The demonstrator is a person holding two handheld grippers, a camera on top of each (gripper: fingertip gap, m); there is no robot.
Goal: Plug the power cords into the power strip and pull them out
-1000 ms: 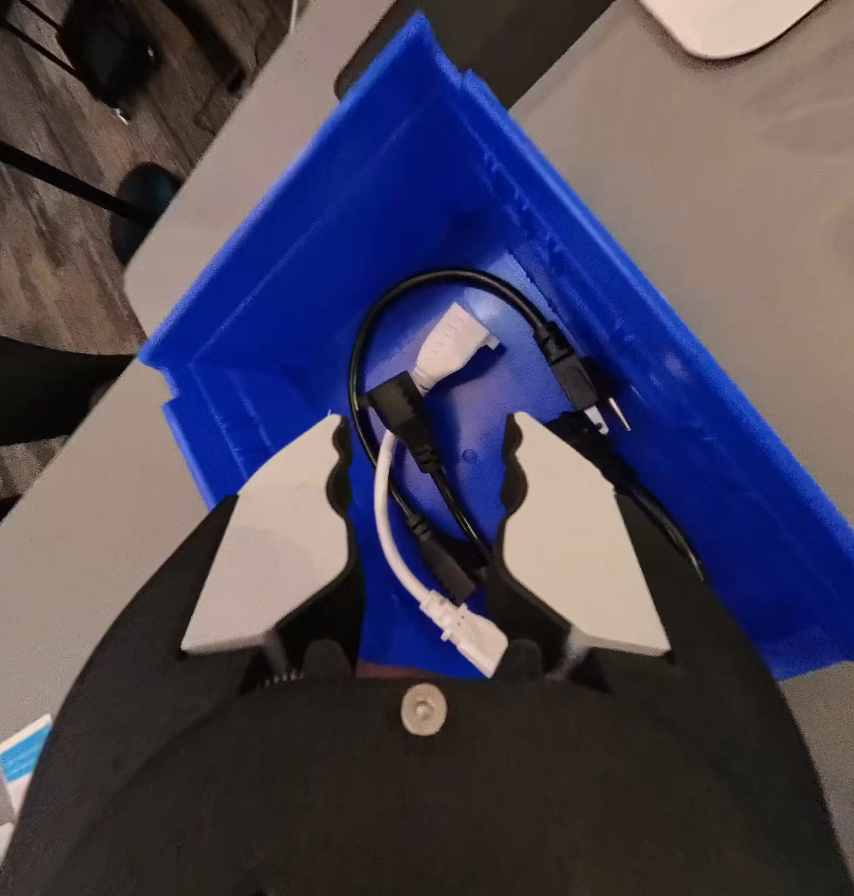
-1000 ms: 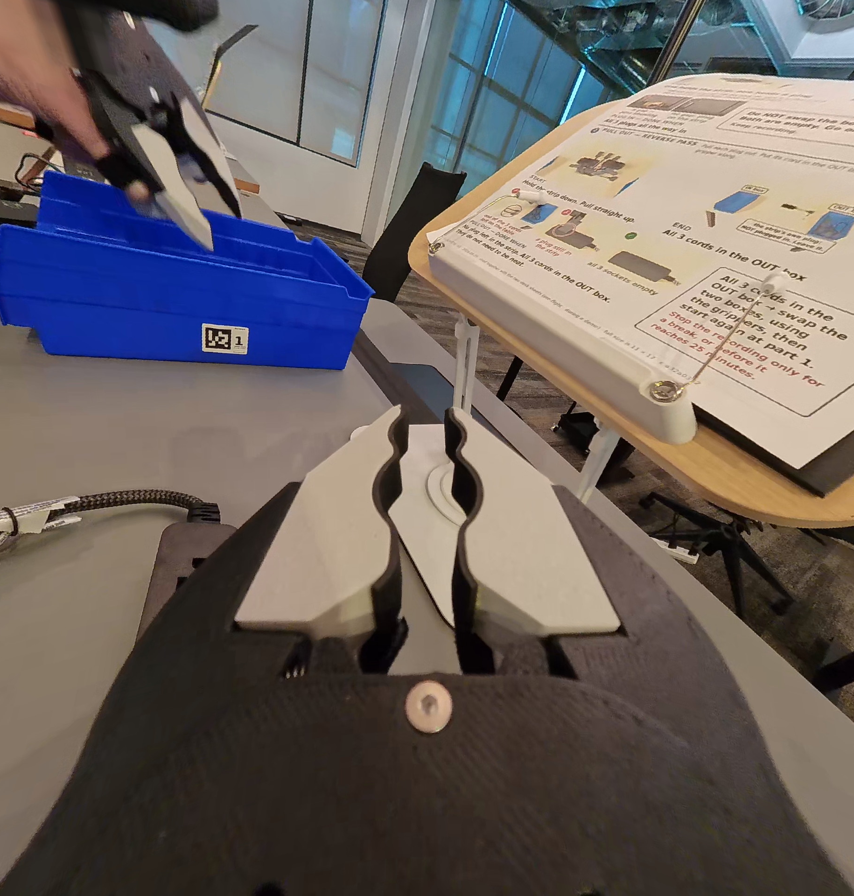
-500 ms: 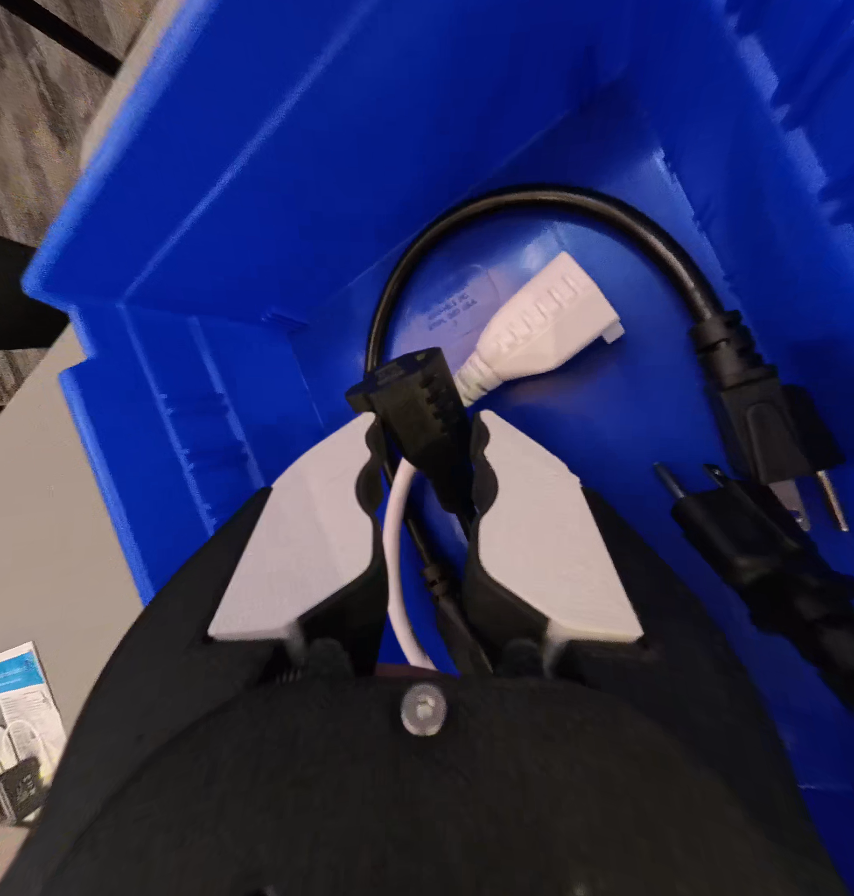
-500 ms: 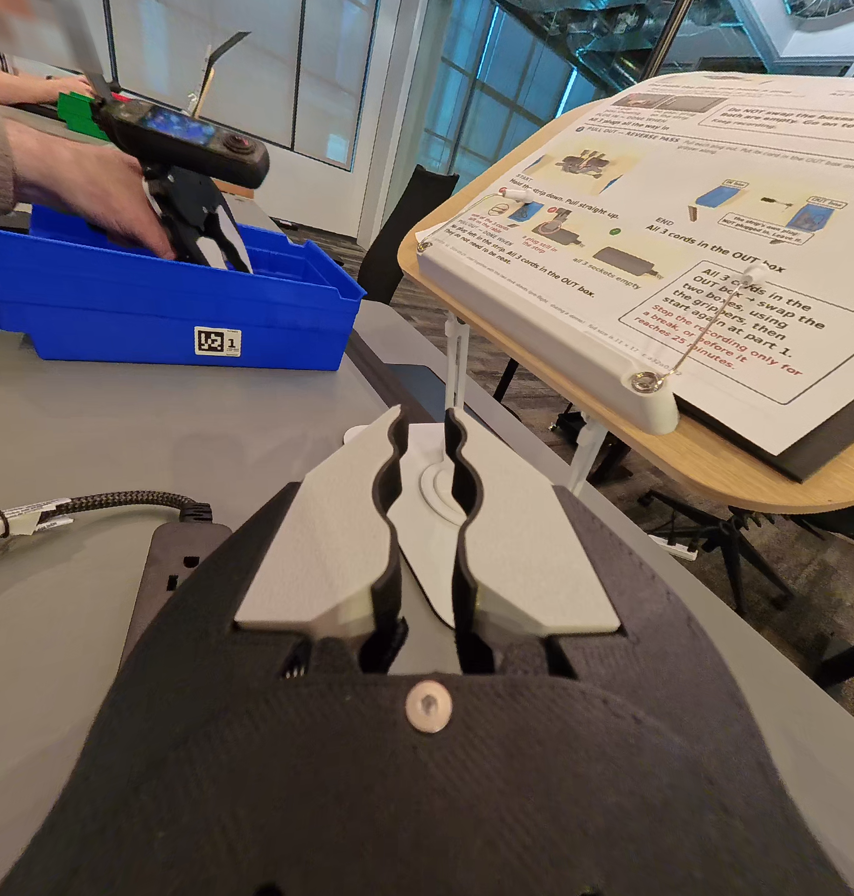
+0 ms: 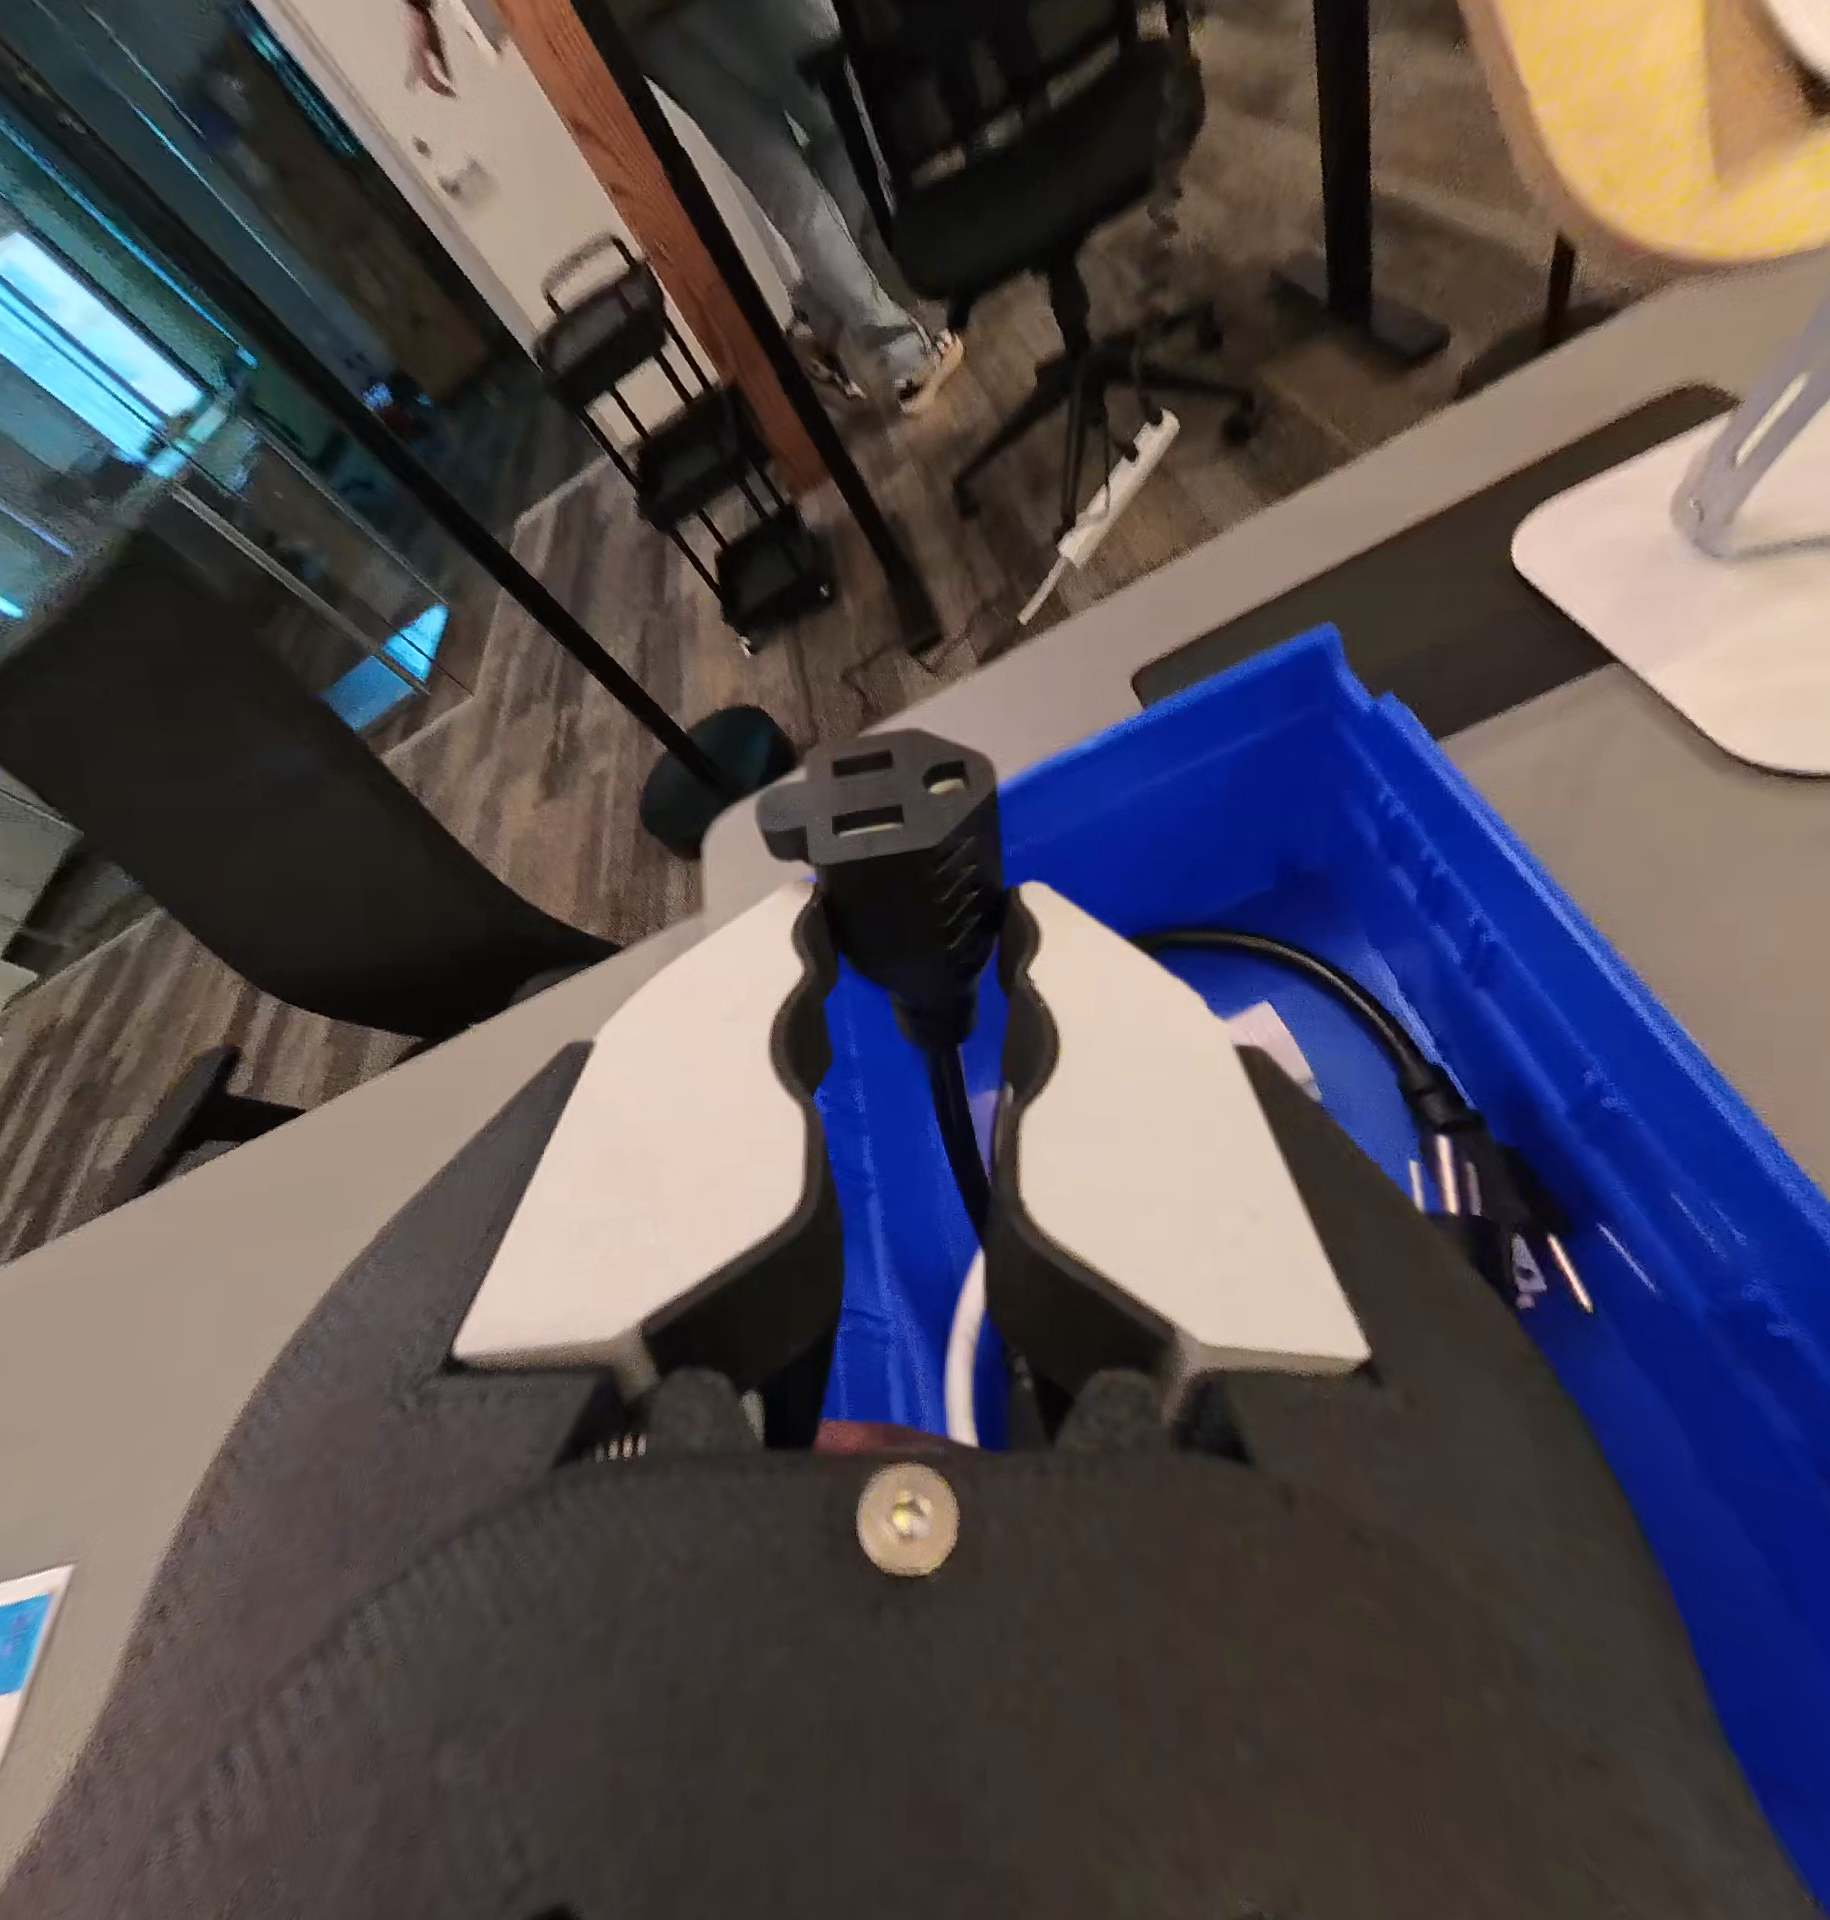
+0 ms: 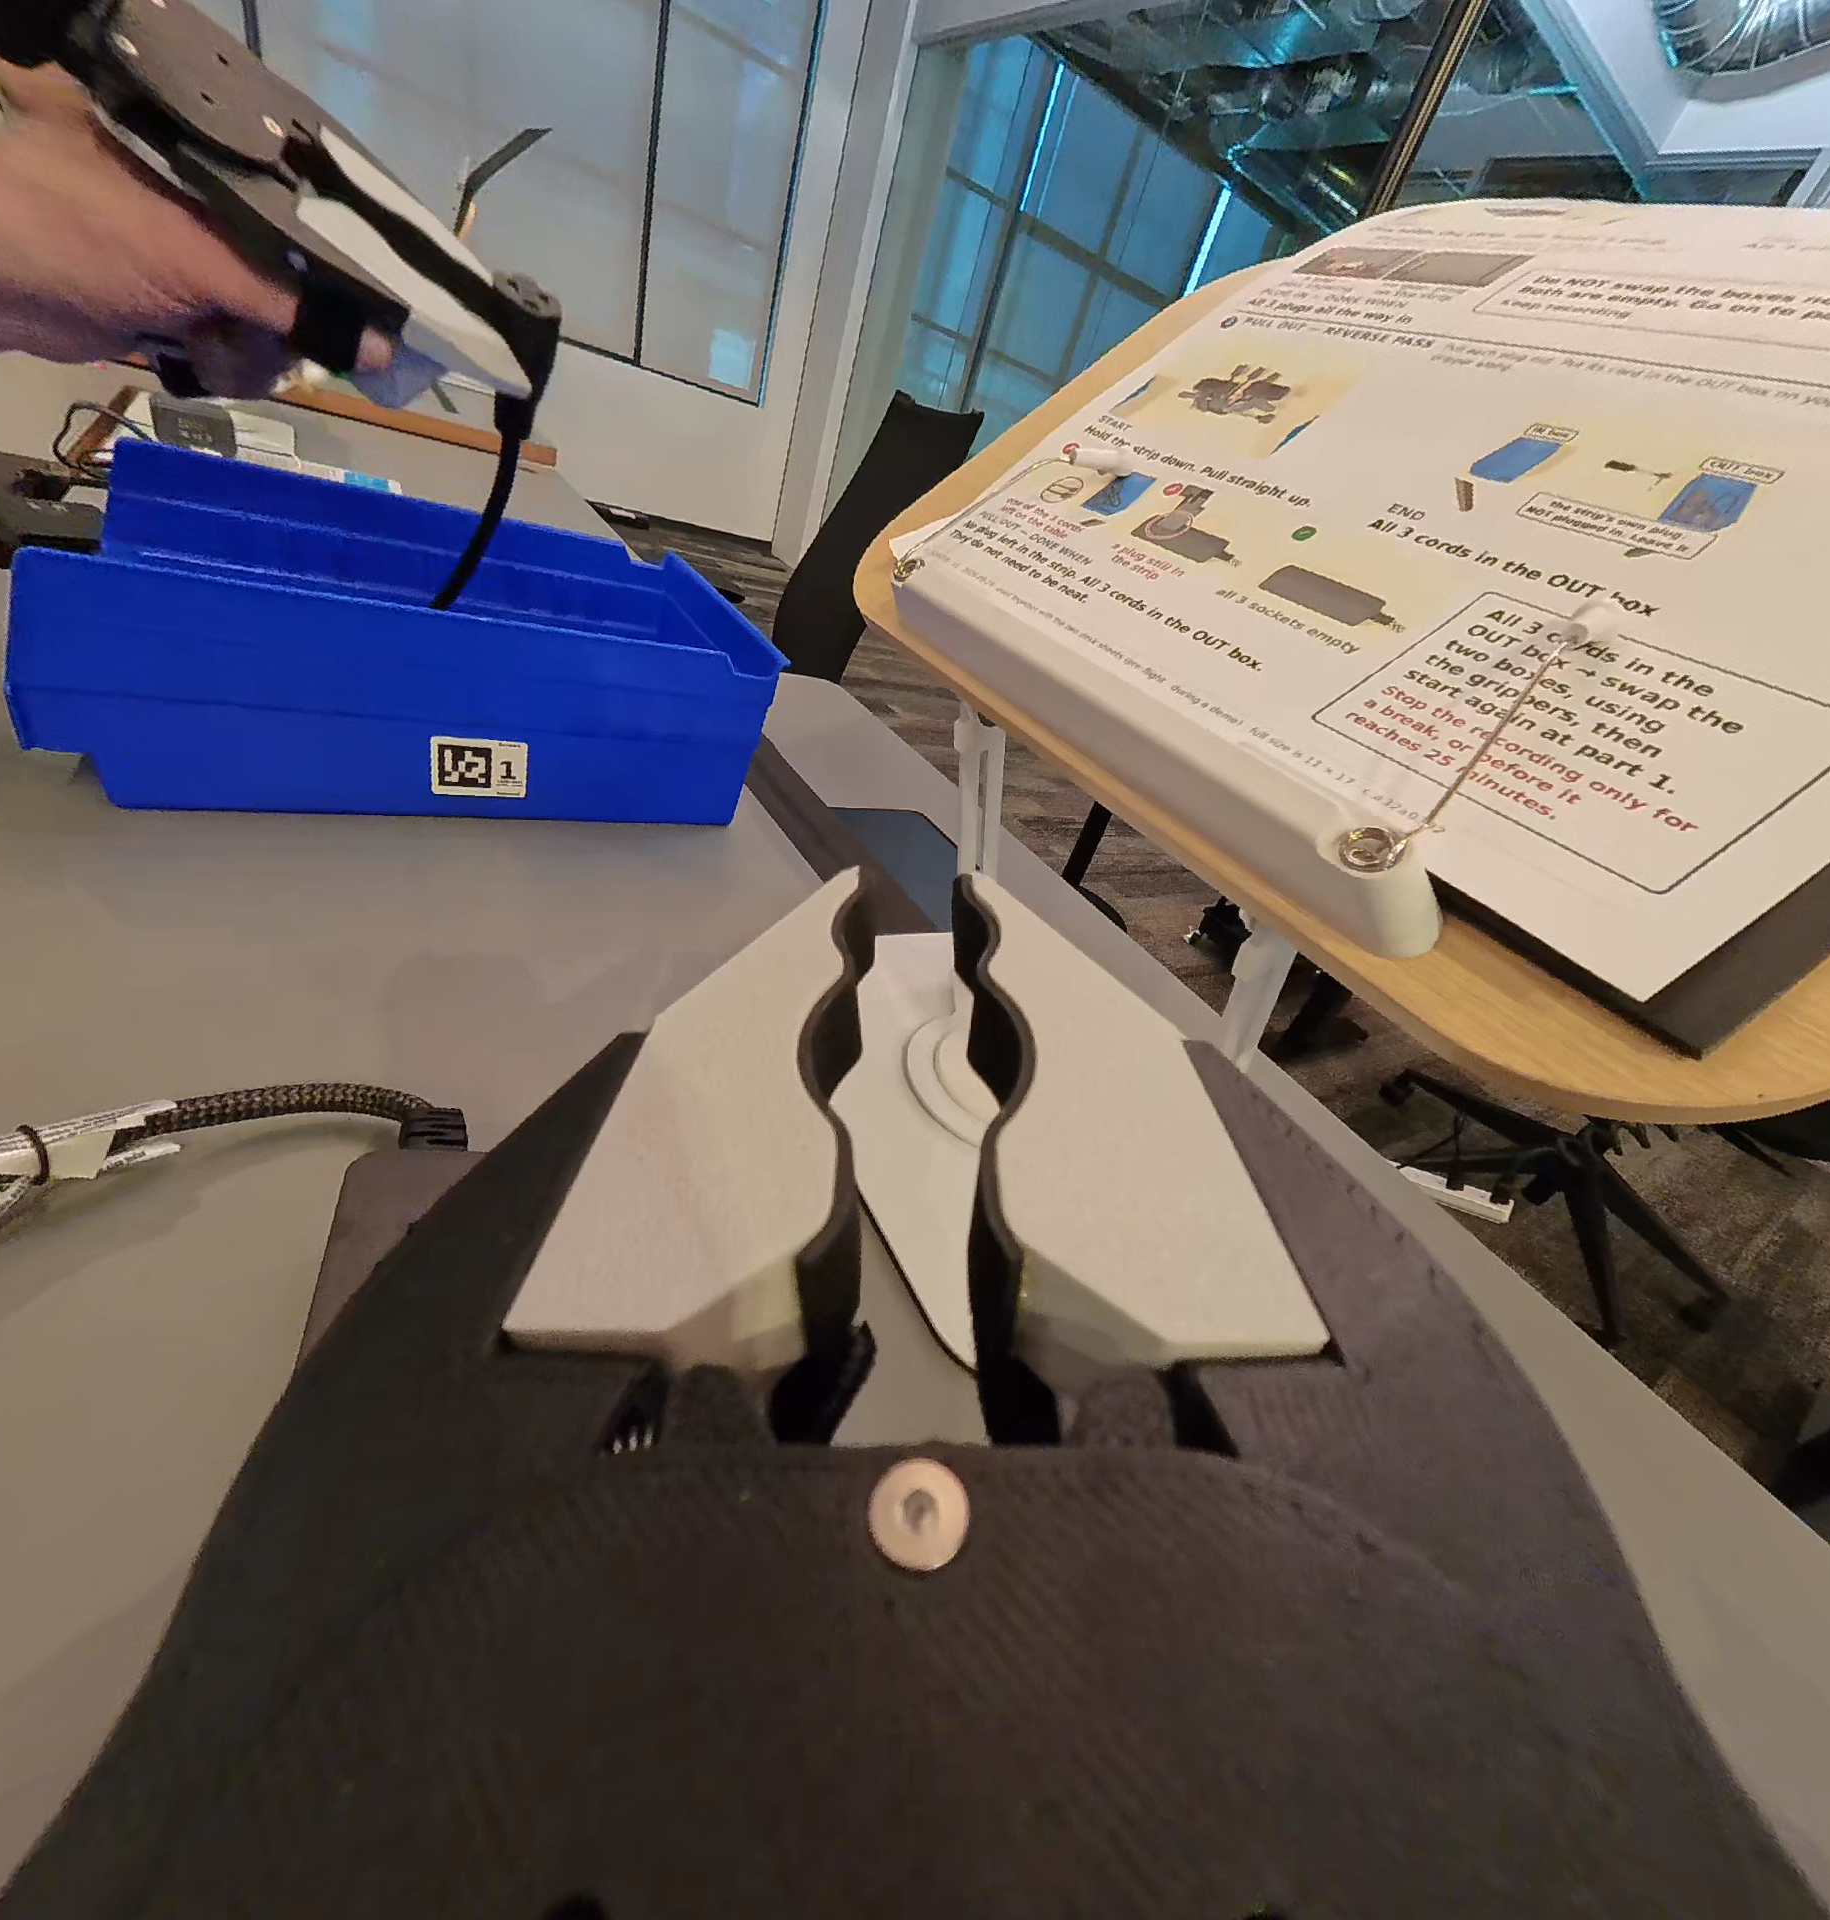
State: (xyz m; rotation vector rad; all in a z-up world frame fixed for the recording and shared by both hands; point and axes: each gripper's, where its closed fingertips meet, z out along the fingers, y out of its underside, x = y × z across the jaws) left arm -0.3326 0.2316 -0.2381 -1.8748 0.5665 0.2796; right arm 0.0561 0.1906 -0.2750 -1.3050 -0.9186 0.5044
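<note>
— Where did we have the black cord (image 5: pixel 906 883)?

— In our left gripper (image 5: pixel 911 914), jaws pinched on its socket end, which stuck out past the fingertips with the slotted face pointing forward. Its long axis ran along the fingers. The cable trailed back down into the blue bin (image 5: pixel 1513 935), where its pronged plug (image 5: pixel 1482 1195) lay against the right-hand wall.

— And the power strip (image 6: pixel 371 1226)?

— By our right gripper (image 6: pixel 911 935), at the near edge of the table (image 6: pixel 267 956), well apart from the bin at the far edge. That gripper's jaws stood slightly apart, holding nothing.

— So which end mattered?

— We judged the prongs did: they hung behind and below our left jaws, so the right hand, nearer the strip, seemed better placed to take them.
</note>
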